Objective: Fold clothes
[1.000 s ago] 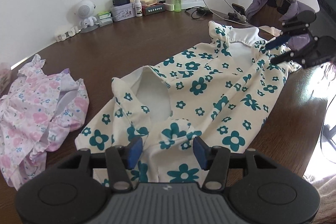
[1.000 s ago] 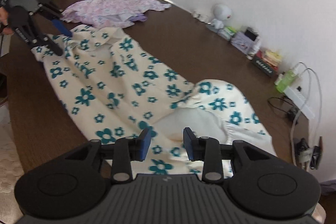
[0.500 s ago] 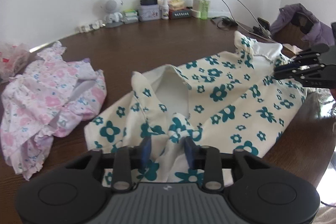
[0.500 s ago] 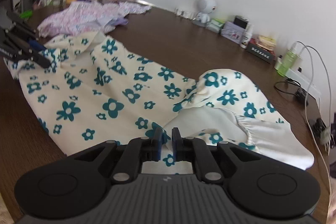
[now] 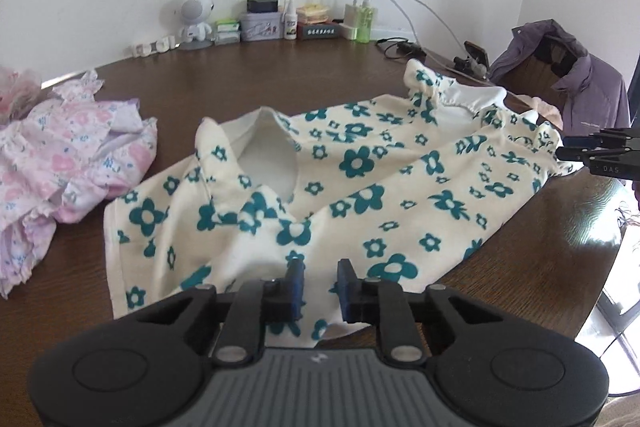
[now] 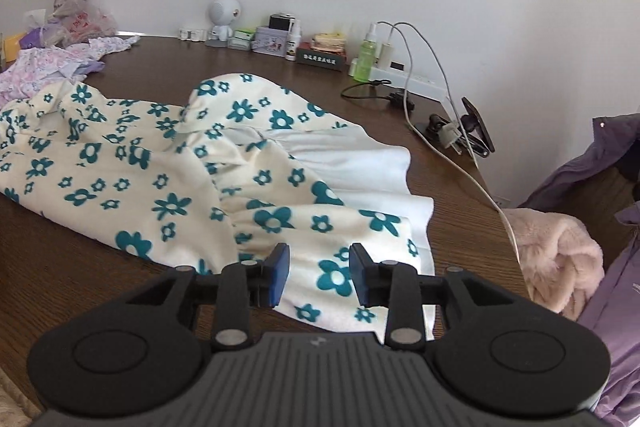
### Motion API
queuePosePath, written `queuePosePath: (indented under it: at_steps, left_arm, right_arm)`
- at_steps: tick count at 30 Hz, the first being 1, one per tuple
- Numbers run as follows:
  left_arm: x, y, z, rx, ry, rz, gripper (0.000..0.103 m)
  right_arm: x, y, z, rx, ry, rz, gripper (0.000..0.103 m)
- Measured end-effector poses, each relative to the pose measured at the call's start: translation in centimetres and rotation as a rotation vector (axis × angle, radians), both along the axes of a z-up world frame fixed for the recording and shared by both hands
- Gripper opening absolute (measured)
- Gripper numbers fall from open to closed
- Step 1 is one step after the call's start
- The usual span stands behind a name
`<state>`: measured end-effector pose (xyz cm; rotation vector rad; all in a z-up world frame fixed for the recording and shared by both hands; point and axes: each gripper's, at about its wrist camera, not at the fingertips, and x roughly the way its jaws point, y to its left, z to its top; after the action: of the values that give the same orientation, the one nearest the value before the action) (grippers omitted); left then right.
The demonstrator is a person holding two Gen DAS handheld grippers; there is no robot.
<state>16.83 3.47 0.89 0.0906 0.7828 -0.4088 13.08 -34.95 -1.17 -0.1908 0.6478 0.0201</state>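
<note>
Floral dress (image 5: 360, 187) near hem hidden under left hand-held gripper (image 5: 320, 285).

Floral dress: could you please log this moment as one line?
floral dress spread on table | left tongs closing, dress between | right tongs opening, dress between

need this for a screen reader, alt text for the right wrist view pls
A cream dress with teal flowers lies spread on a brown table, its hem between the opening right tongs, which are not pressing it. A row of small items lines the wall, with a pink garment far left and a purple jacket at right.
</note>
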Motion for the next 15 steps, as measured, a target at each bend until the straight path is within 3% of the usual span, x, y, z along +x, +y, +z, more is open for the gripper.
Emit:
queuePosePath:
  at_steps: [2, 6, 8, 11, 15]
  left_arm:
    - [-0.2, 0.5, -0.1, -0.01, -0.008, 0.007, 0.013]
    - [-0.2, 0.5, -0.2, 0.004, -0.005, 0.008, 0.013]
    - [-0.2, 0.4, -0.1, 0.016, -0.003, 0.0, 0.013]
    - [0.1, 0.5, 0.0, 0.014, 0.011, -0.001, 0.013]
    - [0.1, 0.3, 0.1, 0.024, 0.013, 0.0, 0.013]
  right_arm:
    - [0.5, -0.8, -0.8, 0.006, 0.024, -0.015, 0.031]
    - [-0.2, -2.6, 0.1, 0.075, -0.014, -0.022, 0.031]
    - [-0.9, -3.1, 0.8, 0.106, 0.005, 0.033, 0.047]
    - [-1.2, -2.9, 1.2, 0.063, 0.054, 0.114, 0.063]
    - [0.4, -2.9, 0.2, 0.052, 0.132, 0.125, 0.062]
